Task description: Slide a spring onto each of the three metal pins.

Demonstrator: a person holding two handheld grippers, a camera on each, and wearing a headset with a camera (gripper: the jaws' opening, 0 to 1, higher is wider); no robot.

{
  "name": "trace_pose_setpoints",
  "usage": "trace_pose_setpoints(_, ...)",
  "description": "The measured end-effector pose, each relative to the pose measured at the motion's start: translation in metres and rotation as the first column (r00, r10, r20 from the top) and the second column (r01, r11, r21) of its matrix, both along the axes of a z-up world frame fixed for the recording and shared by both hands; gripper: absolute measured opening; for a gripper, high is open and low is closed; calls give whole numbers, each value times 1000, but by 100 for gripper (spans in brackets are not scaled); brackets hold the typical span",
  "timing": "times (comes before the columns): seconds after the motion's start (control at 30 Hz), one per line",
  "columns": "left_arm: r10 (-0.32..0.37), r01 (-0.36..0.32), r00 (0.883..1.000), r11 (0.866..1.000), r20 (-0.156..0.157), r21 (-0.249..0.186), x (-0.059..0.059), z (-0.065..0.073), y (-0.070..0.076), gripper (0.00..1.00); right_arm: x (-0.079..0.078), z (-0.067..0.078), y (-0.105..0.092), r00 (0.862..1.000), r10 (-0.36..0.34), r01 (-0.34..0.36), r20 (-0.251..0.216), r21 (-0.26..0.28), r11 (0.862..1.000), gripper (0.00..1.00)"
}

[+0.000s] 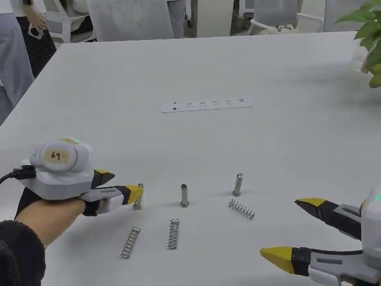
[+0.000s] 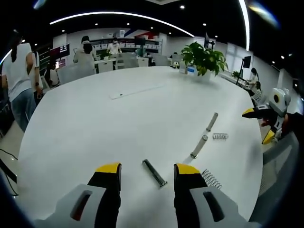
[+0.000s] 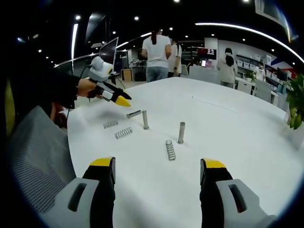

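Three metal pins sit in a row on the white table [image 1: 268,119]. The middle pin [image 1: 184,195] and the right pin [image 1: 238,185] stand upright. The left pin [image 1: 139,196] looks tipped over in the right gripper view [image 3: 134,114]. My left gripper [image 1: 121,183] is open, and that pin [image 2: 154,172] lies between its yellow fingertips [image 2: 109,168]. Three springs lie loose in front of the pins: left [image 1: 130,242], middle [image 1: 173,233], right [image 1: 241,208]. At the near right my right gripper [image 1: 292,229] is open and holds nothing, and faces the right spring [image 3: 170,149].
A white power strip [image 1: 205,105] lies flat across the middle of the table. A green plant [image 1: 372,42] stands at the far right corner. Chairs and people [image 1: 18,36] are beyond the far and left edges.
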State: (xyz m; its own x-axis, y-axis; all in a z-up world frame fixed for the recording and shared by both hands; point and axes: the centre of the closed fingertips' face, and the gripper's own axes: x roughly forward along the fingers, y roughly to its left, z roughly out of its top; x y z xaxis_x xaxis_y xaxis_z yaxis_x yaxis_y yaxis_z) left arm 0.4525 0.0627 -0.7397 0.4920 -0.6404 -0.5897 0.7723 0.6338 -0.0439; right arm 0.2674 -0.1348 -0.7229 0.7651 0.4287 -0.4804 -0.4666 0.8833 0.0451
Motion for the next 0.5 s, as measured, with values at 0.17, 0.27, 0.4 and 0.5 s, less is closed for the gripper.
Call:
trace_pose_setpoints(0.17,-2,3,1000,999,-16,46,2,-13,-6,36,0,0,0,1000,-4,4,-1,1,1000,72)
trace_pose_setpoints(0.27,-2,3,1000,998,-27,62,3,-18,-9,34,0,0,0,1000,-4,4,-2,1,1000,71)
trace_pose_setpoints(0.4,-4,6,1000,995,-21,102,5,-23,-13,31,-1,-1,0,1000,-4,4,-4,3,1000,71)
trace_pose_setpoints(0.5,-10,13,1000,992,-22,128,7,-26,-15,29,-1,-2,0,1000,-4,4,-7,5,1000,71)
